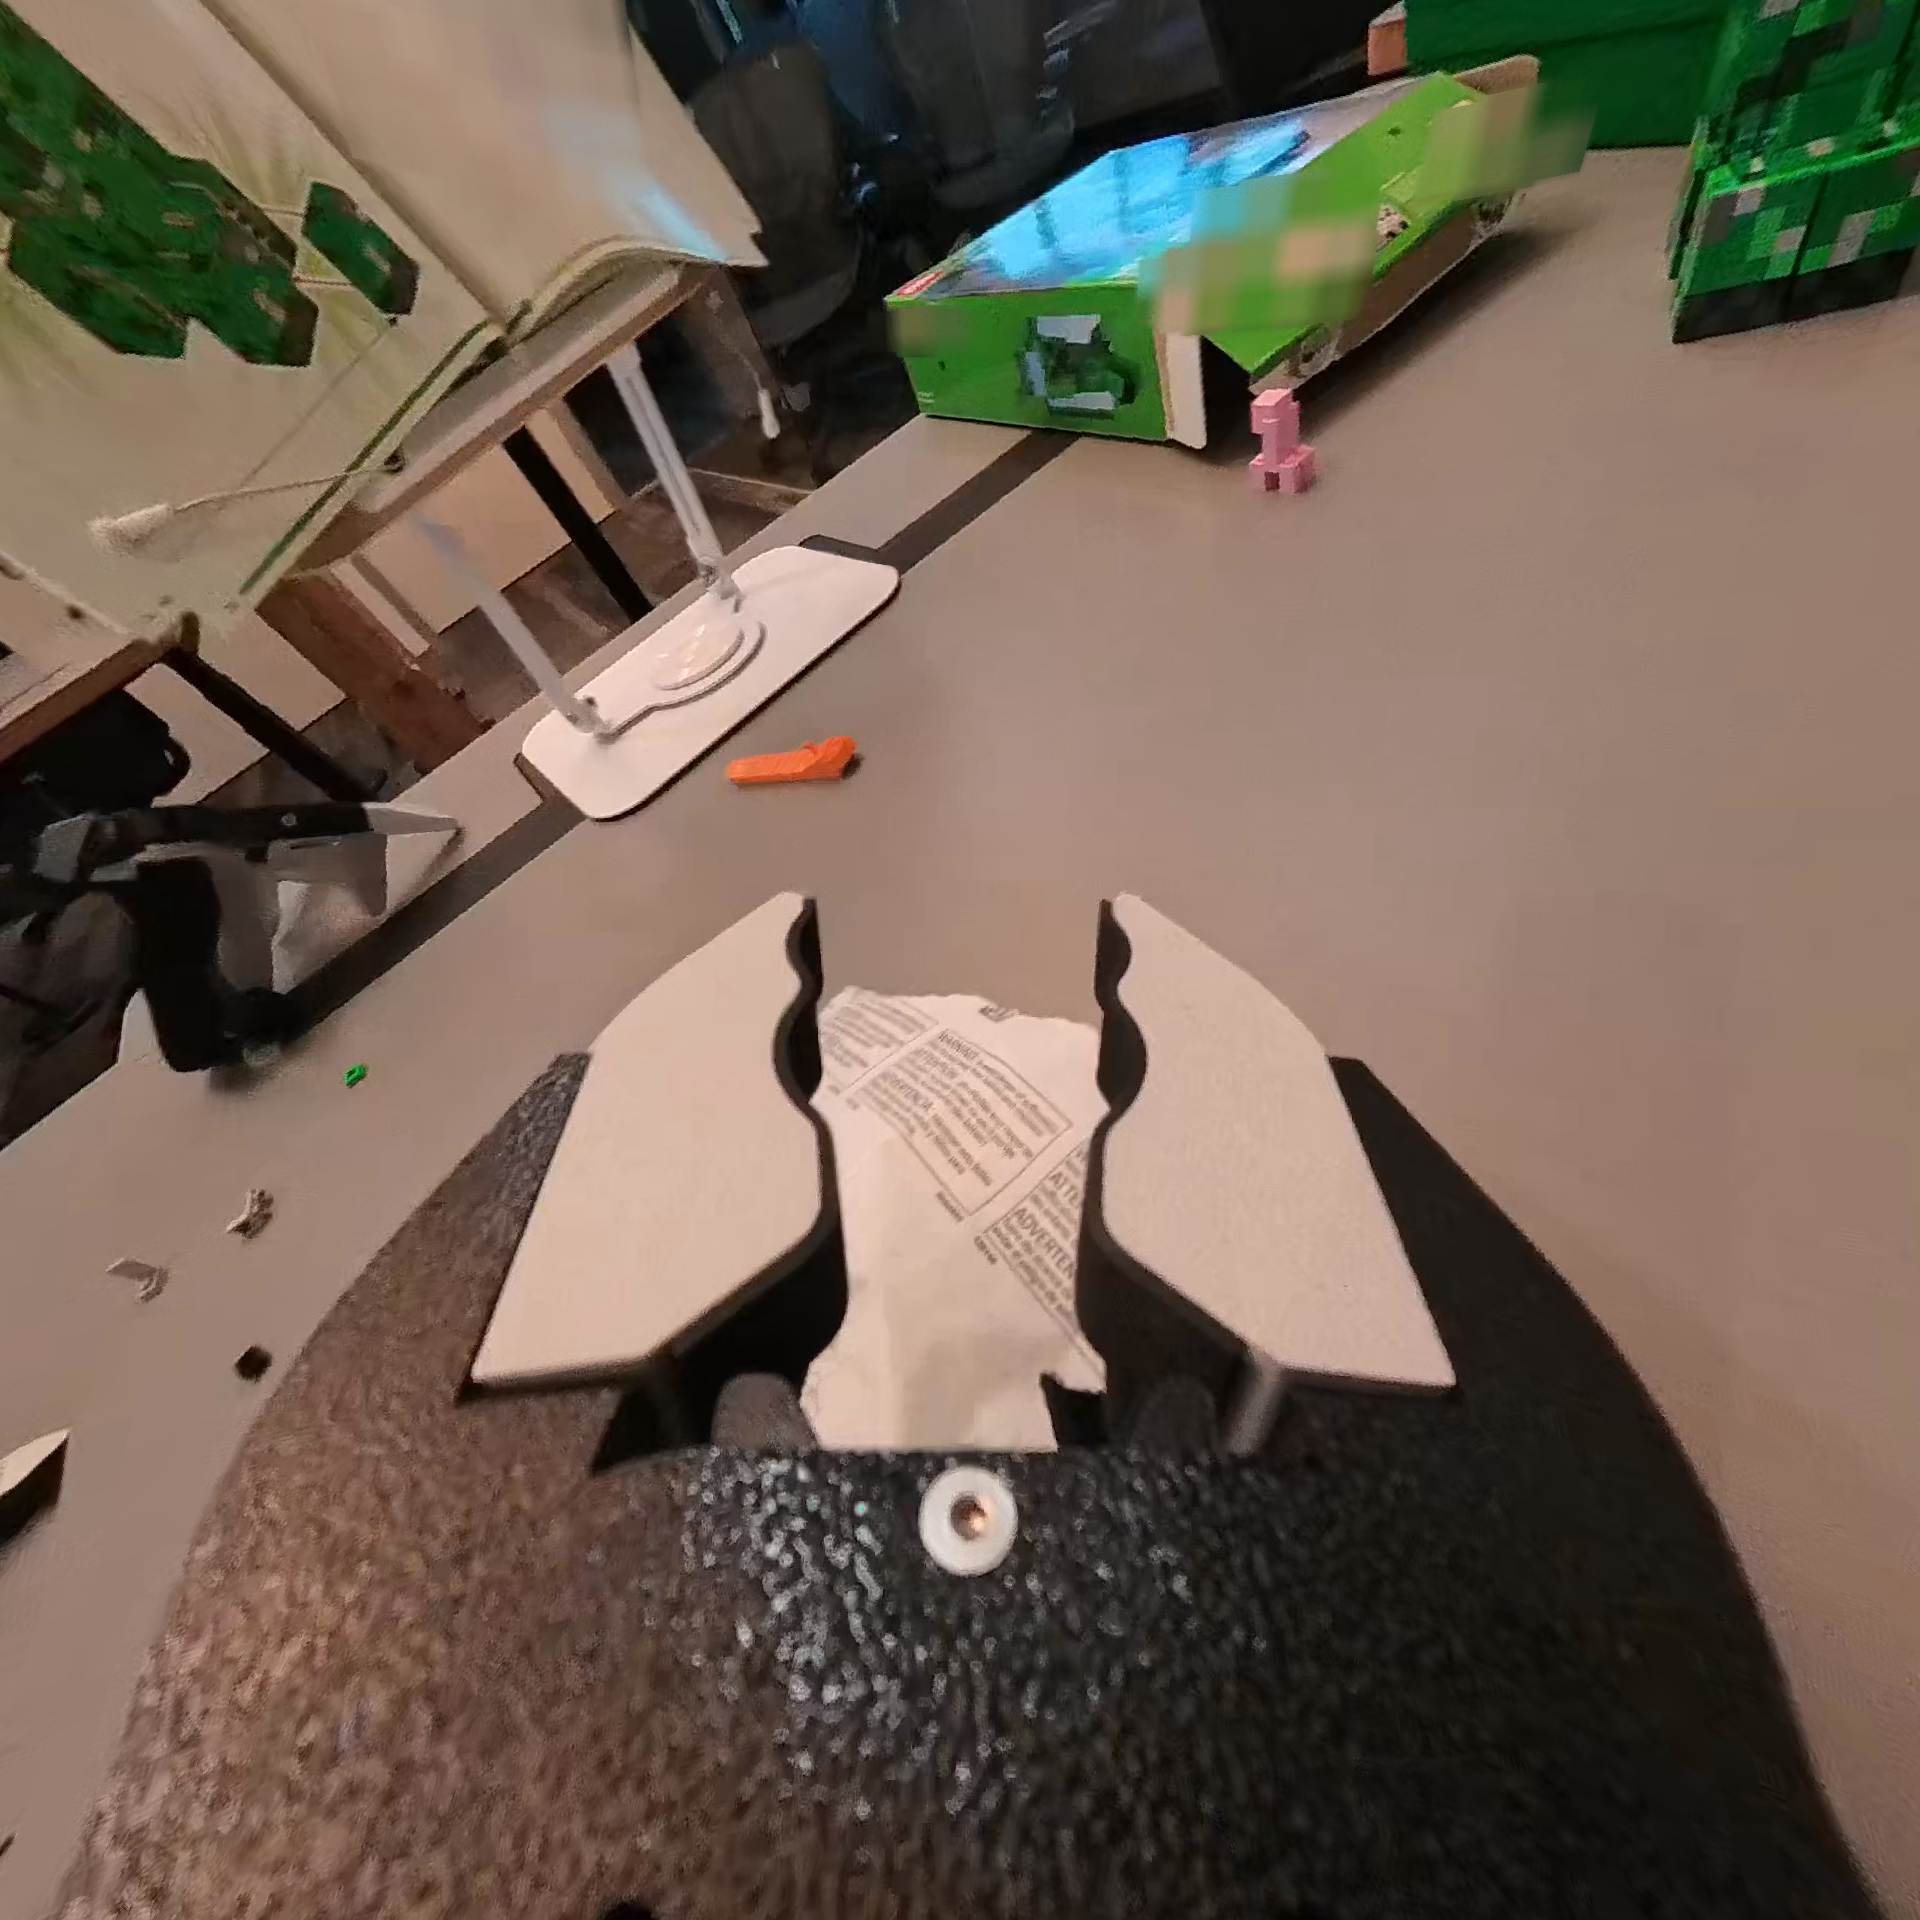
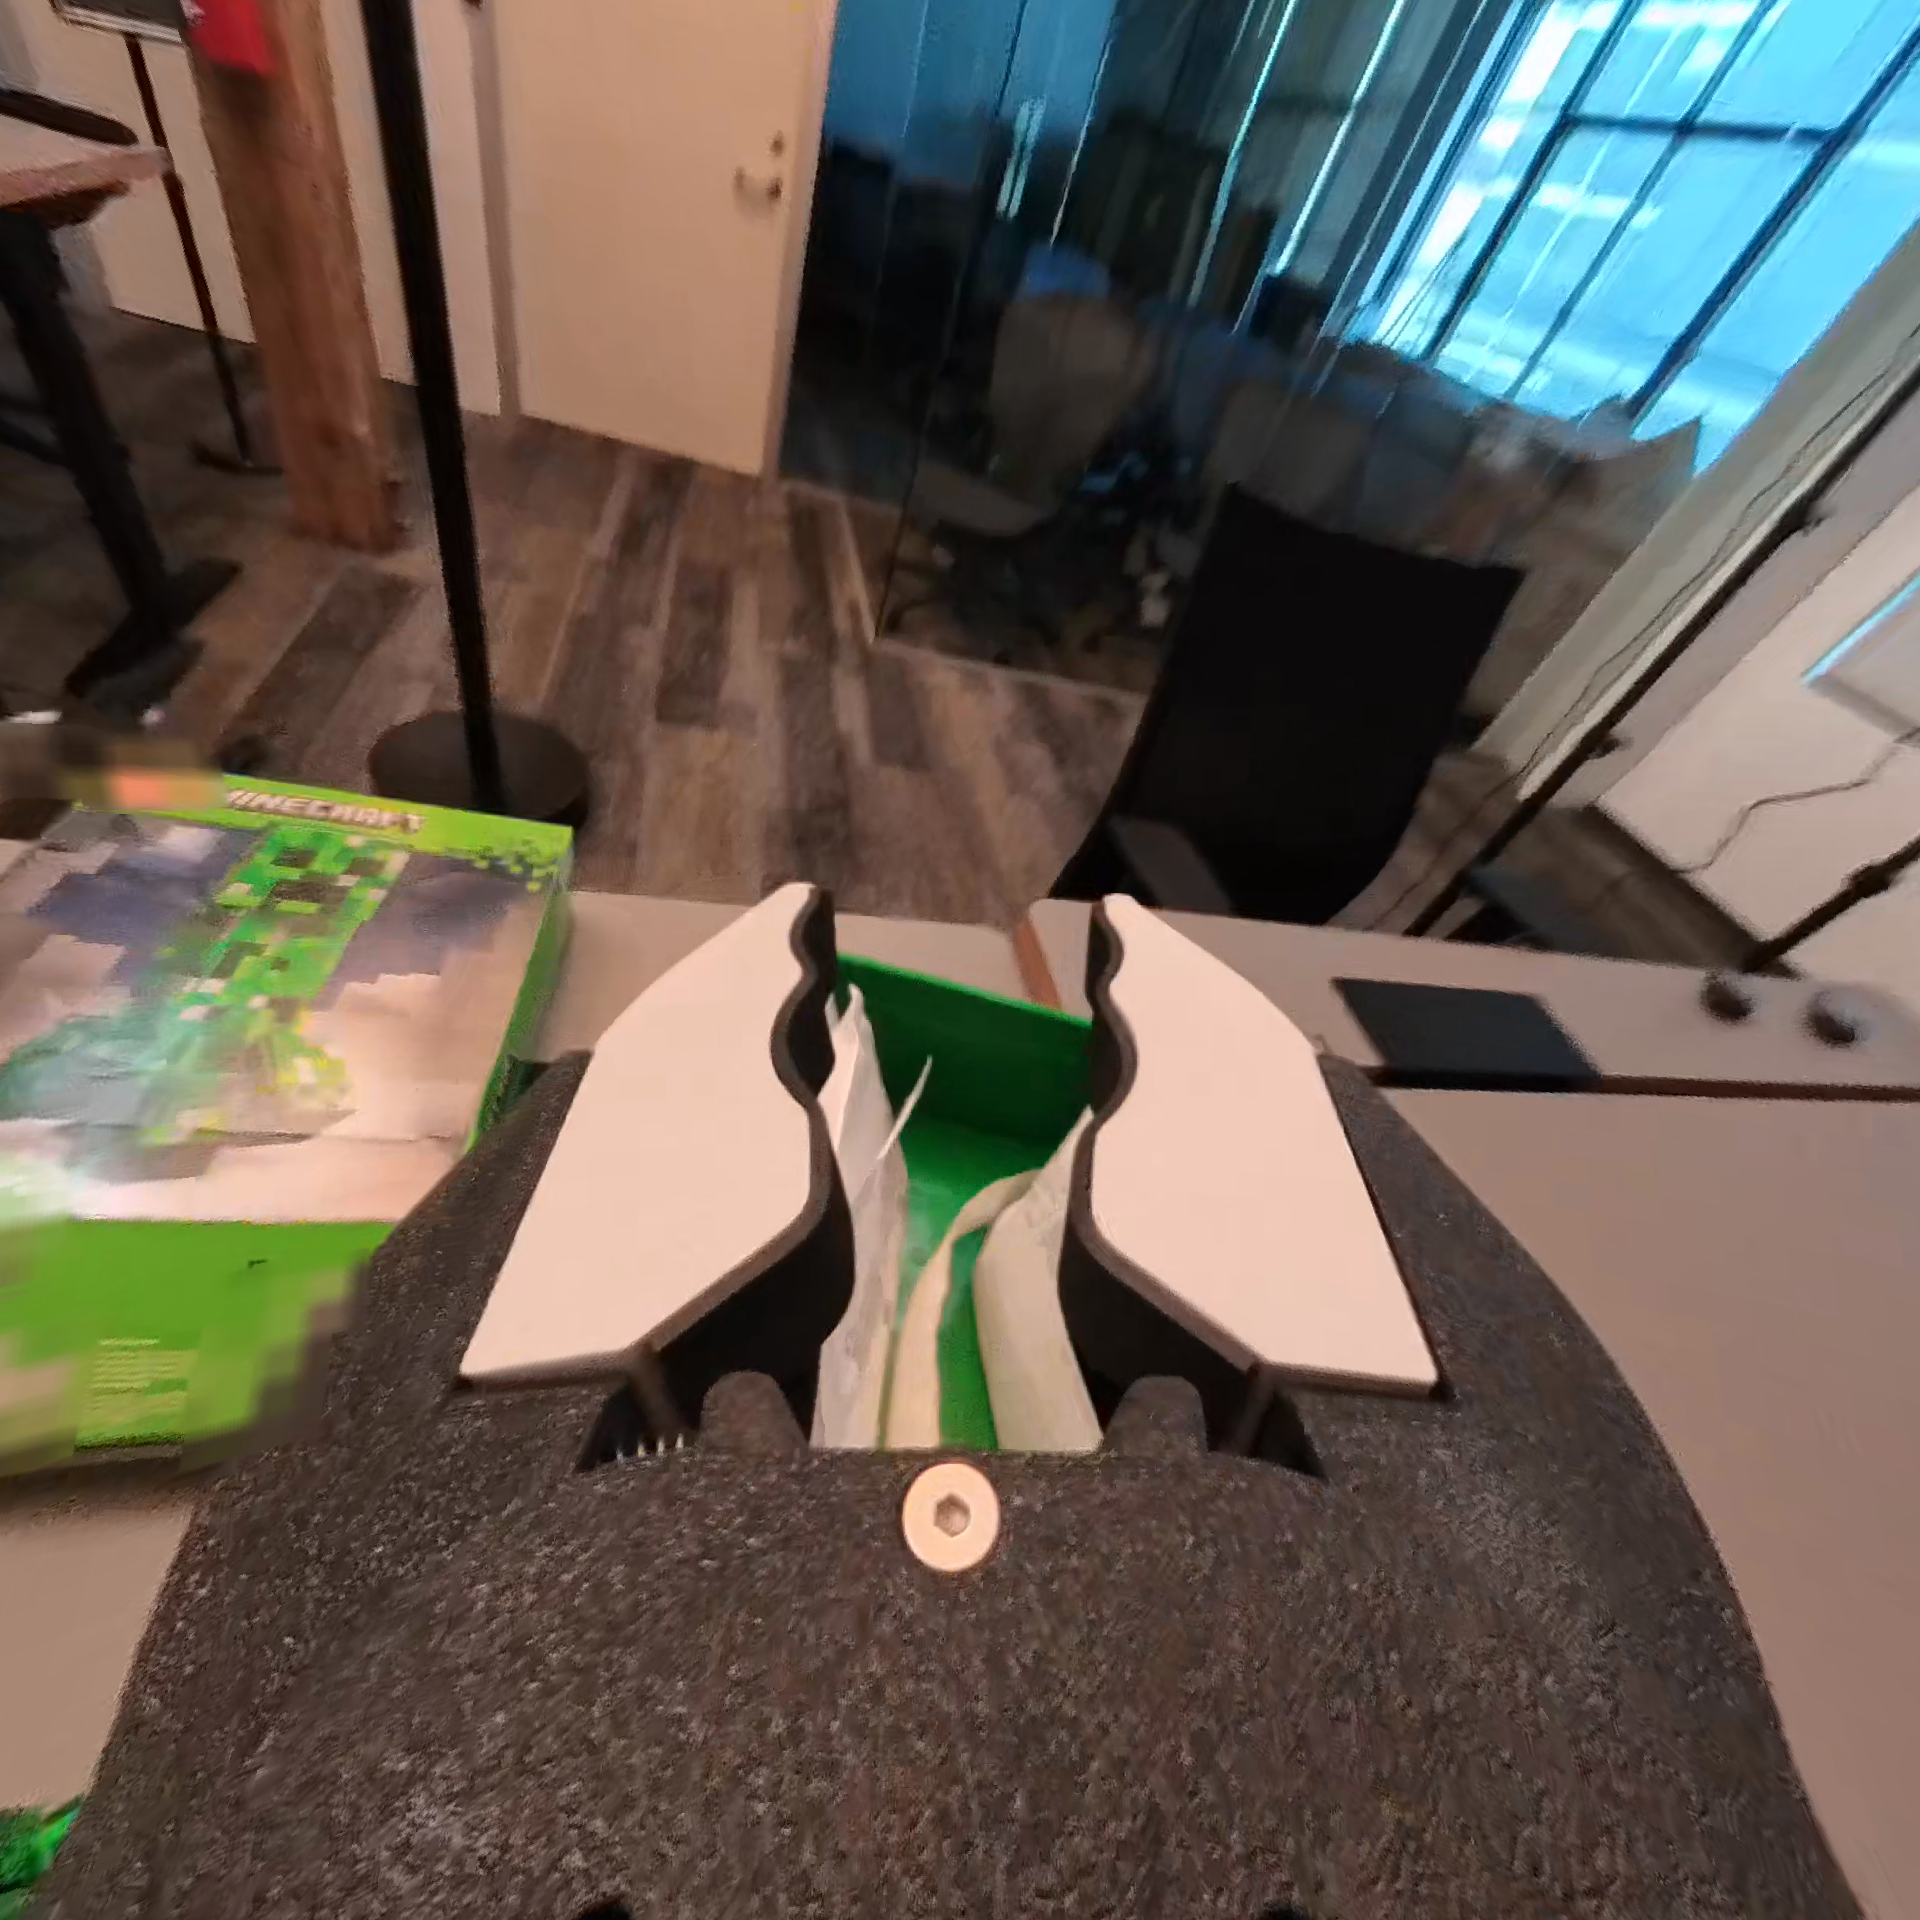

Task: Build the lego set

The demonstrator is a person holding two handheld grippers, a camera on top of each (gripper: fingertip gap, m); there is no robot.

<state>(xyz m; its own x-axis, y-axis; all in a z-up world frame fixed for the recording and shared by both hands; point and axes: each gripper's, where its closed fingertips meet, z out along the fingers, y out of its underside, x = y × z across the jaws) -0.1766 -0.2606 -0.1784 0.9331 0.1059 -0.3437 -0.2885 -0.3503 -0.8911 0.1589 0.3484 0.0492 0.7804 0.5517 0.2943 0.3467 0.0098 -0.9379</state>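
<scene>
My left gripper (image 1: 956, 935) is open just above the grey table (image 1: 1351, 831). A torn white paper bag (image 1: 935, 1195) with printed text lies flat beneath the gap between its fingers. My right gripper (image 2: 961, 935) is open over a green bin (image 2: 966, 1049) that holds white paper bags (image 2: 1023, 1299); one bag stands close to its left finger. The green lego box (image 1: 1195, 301) lies at the back of the table, and also shows in the right wrist view (image 2: 260, 1039). A small pink lego figure (image 1: 1283, 442) stands by the box. A green built model (image 1: 1797, 177) stands at the far right.
An orange brick separator (image 1: 795, 764) lies mid-table near a white stand base (image 1: 717, 675) that holds an open booklet (image 1: 156, 260). A tiny green piece (image 1: 356, 1075) and paper scraps (image 1: 249, 1210) lie at the left. A black pad (image 2: 1455, 1029) lies on the table; a black chair (image 2: 1299, 727) stands beyond its edge. My left gripper is the nearer one to the small pink lego figure (image 1: 1283, 442): about 35 cm, against 45 cm.
</scene>
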